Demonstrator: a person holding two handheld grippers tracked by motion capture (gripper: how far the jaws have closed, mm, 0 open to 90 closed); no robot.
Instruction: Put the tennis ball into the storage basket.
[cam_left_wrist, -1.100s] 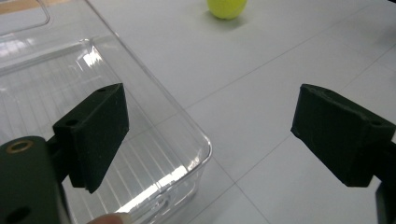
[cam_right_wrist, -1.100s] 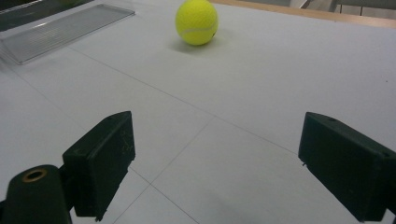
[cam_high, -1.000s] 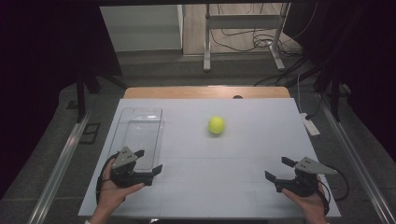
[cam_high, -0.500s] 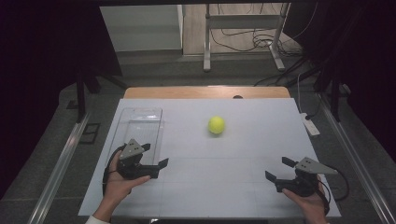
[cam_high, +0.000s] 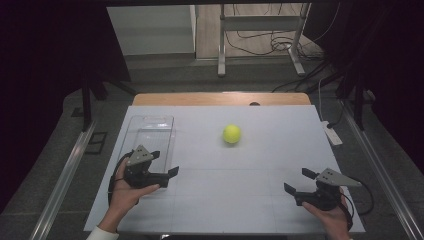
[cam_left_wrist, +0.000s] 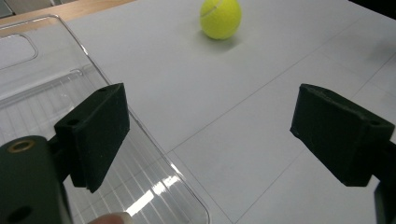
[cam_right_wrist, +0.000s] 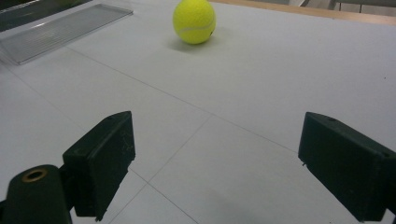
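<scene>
White table (cam_high: 250, 200): tennis ball (cam_high: 232, 133) beyond both wide-jawed grippers.

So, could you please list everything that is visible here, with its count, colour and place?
tennis ball: one, yellow-green, middle of the table, touching nothing
tray: one, clear plastic, left part of the table, empty
table: one, white top, wooden strip along the far edge
white device: one, at the right table edge
left gripper: one, black with grey plate, over the tray's near end, jaws open
right gripper: one, black with grey plate, near right corner, jaws open
</scene>
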